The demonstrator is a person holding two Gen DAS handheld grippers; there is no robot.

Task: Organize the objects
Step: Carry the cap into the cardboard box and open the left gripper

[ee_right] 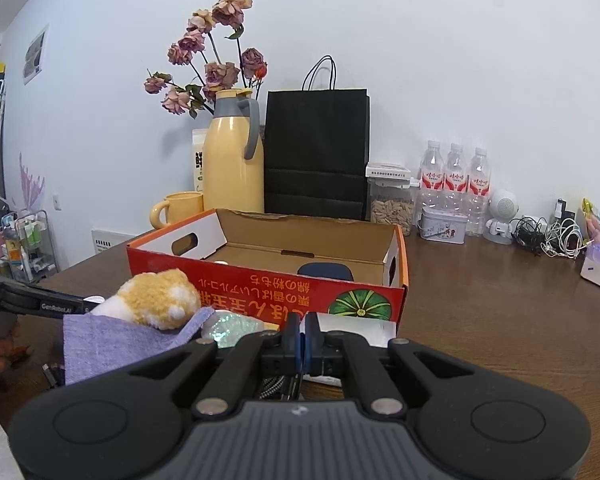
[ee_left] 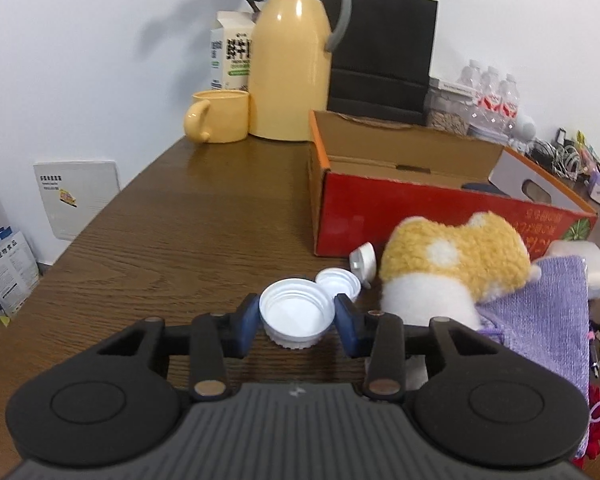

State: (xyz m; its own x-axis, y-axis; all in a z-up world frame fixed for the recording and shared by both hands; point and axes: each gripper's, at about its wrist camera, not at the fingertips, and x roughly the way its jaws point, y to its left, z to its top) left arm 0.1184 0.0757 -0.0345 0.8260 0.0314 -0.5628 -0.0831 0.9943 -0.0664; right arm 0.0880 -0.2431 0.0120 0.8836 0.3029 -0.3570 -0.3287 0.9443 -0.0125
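On the brown wooden table (ee_left: 148,216), the left gripper (ee_left: 296,318) has its 2 blue pads on either side of a large white cap (ee_left: 296,314) that lies open side up. Both pads sit against the cap's ribbed wall, so the fingers hold it at a narrow-to-middling spread. Just beyond it, touching its far right edge, lies a smaller white cap (ee_left: 340,282), also open side up, and a third white lid (ee_left: 363,261) stands on edge a little farther right.

To the right of the caps a yellow-and-white plush toy (ee_left: 452,264) rests partly on a purple cloth (ee_left: 540,312). Behind them stands an open red cardboard box (ee_left: 400,204) with orange rims, a dark blue object lying on its floor.

At the far left end of the table are a yellow mug (ee_left: 220,116), a tall yellow thermos jug (ee_left: 290,60) with a grey handle, a milk carton (ee_left: 230,56) and a black paper bag (ee_left: 384,48).

The right gripper (ee_right: 300,340) hovers near the box's printed front wall, its 2 pads pressed together with nothing between them. In the right wrist view, 3 water bottles (ee_right: 456,176) stand against the far wall, with a tangle of cables (ee_right: 556,236) to their right.
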